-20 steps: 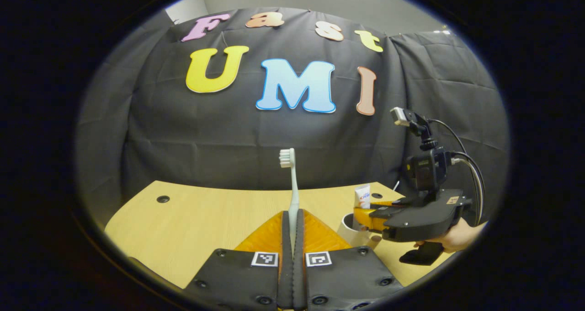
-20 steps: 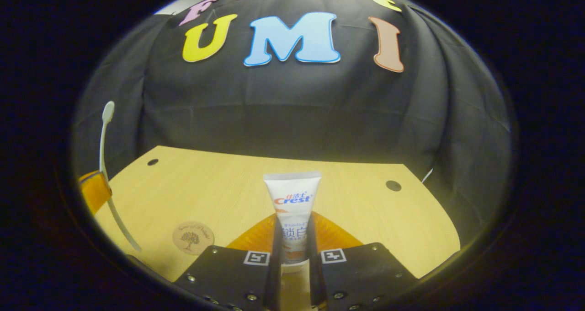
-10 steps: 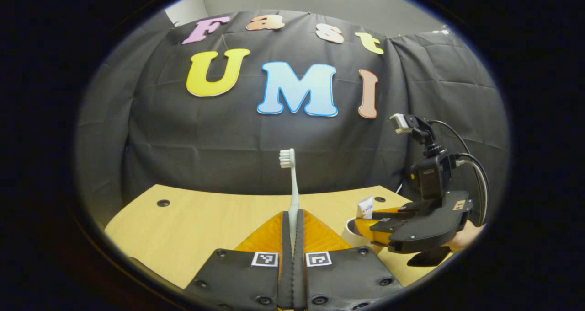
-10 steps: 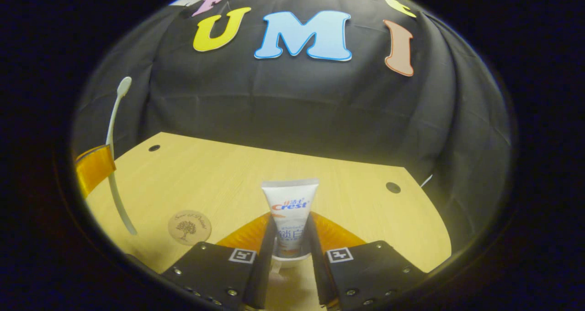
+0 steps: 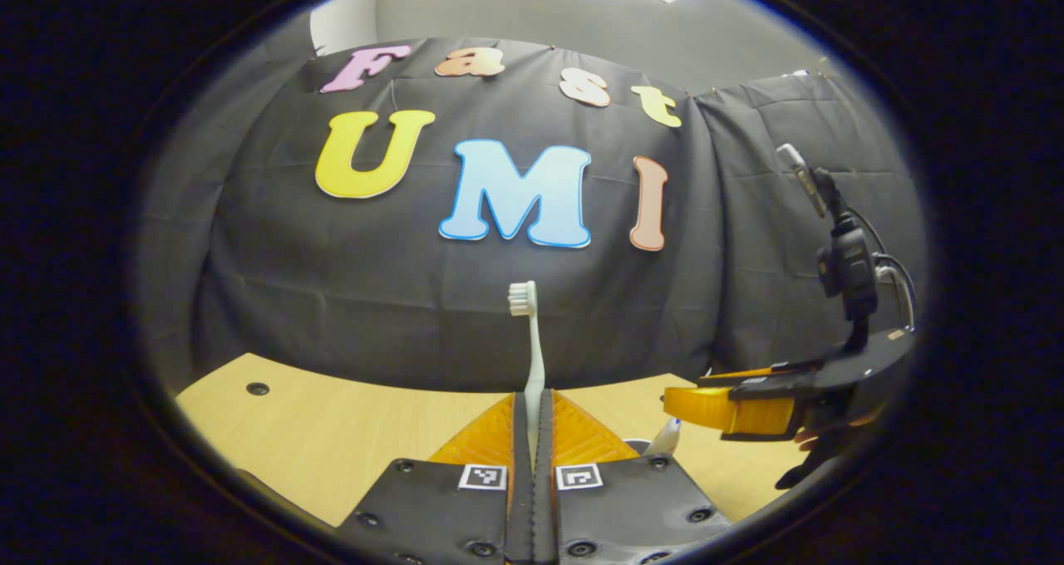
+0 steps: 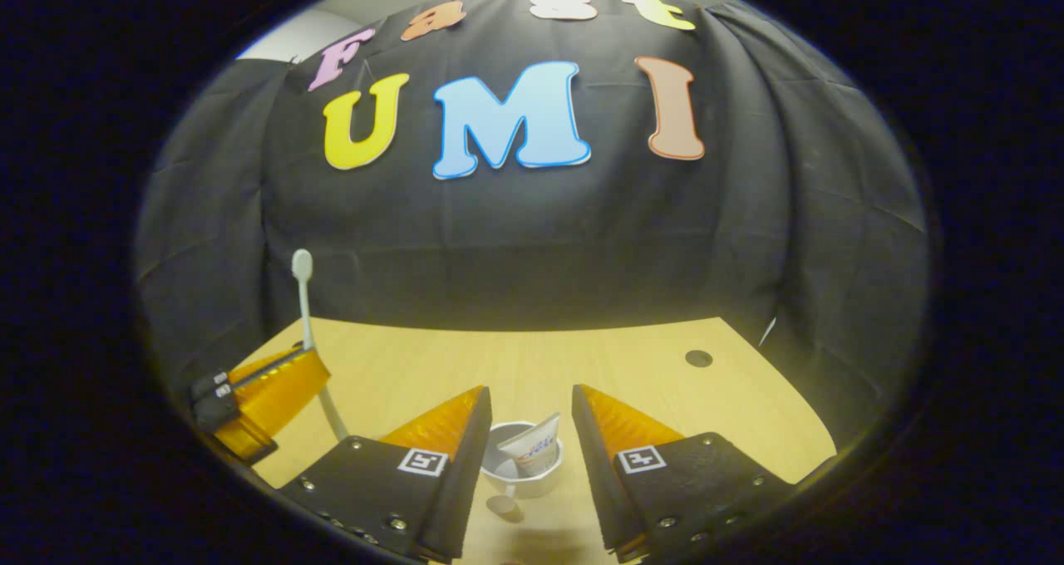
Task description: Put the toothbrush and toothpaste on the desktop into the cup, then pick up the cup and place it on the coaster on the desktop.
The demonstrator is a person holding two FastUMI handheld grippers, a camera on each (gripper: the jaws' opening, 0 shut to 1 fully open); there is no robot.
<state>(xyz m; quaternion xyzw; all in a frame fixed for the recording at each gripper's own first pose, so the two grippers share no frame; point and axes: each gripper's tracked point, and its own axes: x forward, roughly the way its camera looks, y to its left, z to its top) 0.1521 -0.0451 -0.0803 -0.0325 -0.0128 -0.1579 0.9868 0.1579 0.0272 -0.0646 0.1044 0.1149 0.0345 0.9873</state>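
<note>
In the left gripper view my left gripper [image 5: 532, 397] is shut on the handle of a pale toothbrush [image 5: 529, 341], which stands upright with its bristles on top. In the right gripper view my right gripper [image 6: 528, 403] hangs open above a white cup [image 6: 522, 483] on the table. A white toothpaste tube [image 6: 532, 451] leans inside that cup, clear of both fingers. The left gripper [image 6: 312, 364] with the toothbrush [image 6: 302, 299] is at the left of that view. The right gripper [image 5: 677, 400] sits to the right in the left gripper view, above the toothpaste's end [image 5: 667, 438].
The wooden table [image 6: 665, 399] has a dark round cable hole [image 6: 698, 358] at the far right and another [image 5: 257, 388] at the far left. Black cloth closes off the back. A hand [image 5: 810, 440] holds the right gripper.
My right gripper has opened, let the toothpaste go into the cup and risen above it. The left gripper still holds the toothbrush upright and has tilted up slightly.
</note>
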